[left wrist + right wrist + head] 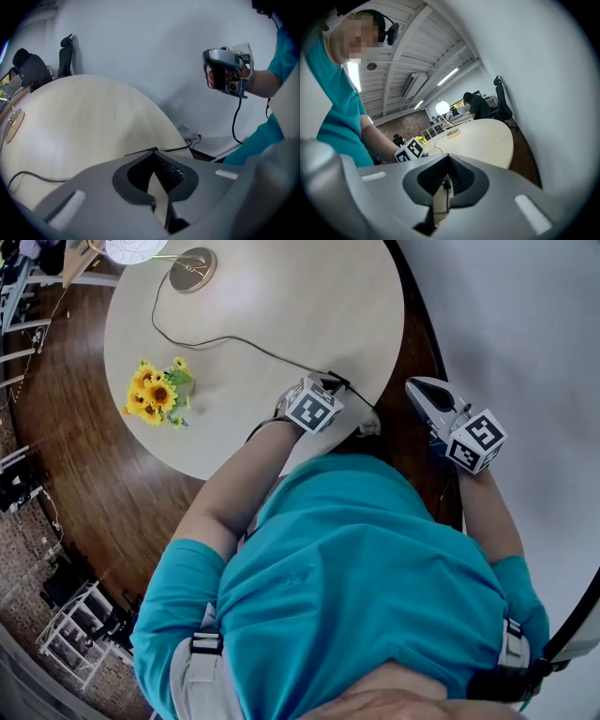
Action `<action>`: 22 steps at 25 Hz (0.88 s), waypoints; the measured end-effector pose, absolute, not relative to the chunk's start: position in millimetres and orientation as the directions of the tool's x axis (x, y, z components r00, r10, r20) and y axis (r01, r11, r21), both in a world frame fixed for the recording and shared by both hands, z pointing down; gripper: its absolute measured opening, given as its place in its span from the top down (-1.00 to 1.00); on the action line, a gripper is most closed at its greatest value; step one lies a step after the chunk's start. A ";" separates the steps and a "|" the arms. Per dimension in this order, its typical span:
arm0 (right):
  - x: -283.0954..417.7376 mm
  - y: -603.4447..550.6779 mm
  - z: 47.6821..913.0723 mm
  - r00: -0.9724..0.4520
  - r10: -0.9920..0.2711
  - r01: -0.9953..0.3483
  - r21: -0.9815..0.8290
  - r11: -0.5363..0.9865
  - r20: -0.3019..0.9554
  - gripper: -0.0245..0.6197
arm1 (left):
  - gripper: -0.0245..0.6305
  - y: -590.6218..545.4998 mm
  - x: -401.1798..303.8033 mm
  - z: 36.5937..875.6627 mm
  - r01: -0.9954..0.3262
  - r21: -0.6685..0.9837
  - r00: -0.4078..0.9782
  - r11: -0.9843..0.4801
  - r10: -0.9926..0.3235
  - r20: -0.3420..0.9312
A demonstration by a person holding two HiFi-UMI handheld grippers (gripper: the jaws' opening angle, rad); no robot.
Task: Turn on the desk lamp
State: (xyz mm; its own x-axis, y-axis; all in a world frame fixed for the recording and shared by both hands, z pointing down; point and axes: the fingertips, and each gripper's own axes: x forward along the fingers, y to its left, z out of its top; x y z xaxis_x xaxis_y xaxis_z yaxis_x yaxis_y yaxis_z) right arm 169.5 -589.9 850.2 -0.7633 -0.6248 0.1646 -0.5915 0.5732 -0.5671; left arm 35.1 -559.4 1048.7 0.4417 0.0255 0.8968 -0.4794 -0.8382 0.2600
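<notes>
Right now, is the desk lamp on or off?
On, it seems: the desk lamp has a round shade glowing bright white in the right gripper view.

Open tabletop (pixel 281 306) beside sunflowers (pixel 155 393), cord (pixel 234 338) across

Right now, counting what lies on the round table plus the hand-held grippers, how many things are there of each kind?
Desk lamp: 1
Sunflower bunch: 1
Cord: 1
Grippers: 2, the left gripper and the right gripper
Total: 5
</notes>
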 end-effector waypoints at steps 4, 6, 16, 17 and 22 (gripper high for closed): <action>168.5 -588.1 853.0 -0.763 -0.622 -0.594 -0.570 0.568 0.175 0.92 | 0.85 -560.1 35.3 1048.6 -0.484 0.259 0.443 -0.836 0.021 0.896; 167.3 -588.4 853.1 -0.765 -0.620 -0.593 -0.570 0.569 0.176 0.92 | 0.85 -561.2 35.2 1048.4 -0.485 0.258 0.443 -0.835 0.019 0.896; 170.8 -588.3 843.5 -0.772 -0.613 -0.588 -0.558 0.585 0.170 0.92 | 0.85 -565.8 37.7 1046.7 -0.499 0.248 0.445 -0.830 0.000 0.895; 172.8 -588.2 840.5 -0.772 -0.613 -0.588 -0.556 0.587 0.170 0.92 | 0.85 -567.2 39.2 1044.5 -0.504 0.247 0.452 -0.828 -0.008 0.892; 180.3 -593.0 824.9 -0.784 -0.602 -0.576 -0.545 0.609 0.155 0.92 | 0.85 -583.8 49.5 1005.4 -0.552 0.280 0.545 -0.785 -0.086 0.834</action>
State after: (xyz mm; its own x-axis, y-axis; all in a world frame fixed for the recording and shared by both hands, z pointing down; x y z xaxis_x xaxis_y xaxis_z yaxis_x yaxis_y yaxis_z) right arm 180.3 -593.0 824.9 -0.7836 -0.6015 0.1552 -0.5757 0.6094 -0.5451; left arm 49.5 -583.8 1005.4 0.5451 -0.0860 0.8340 -0.5523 -0.7852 0.2800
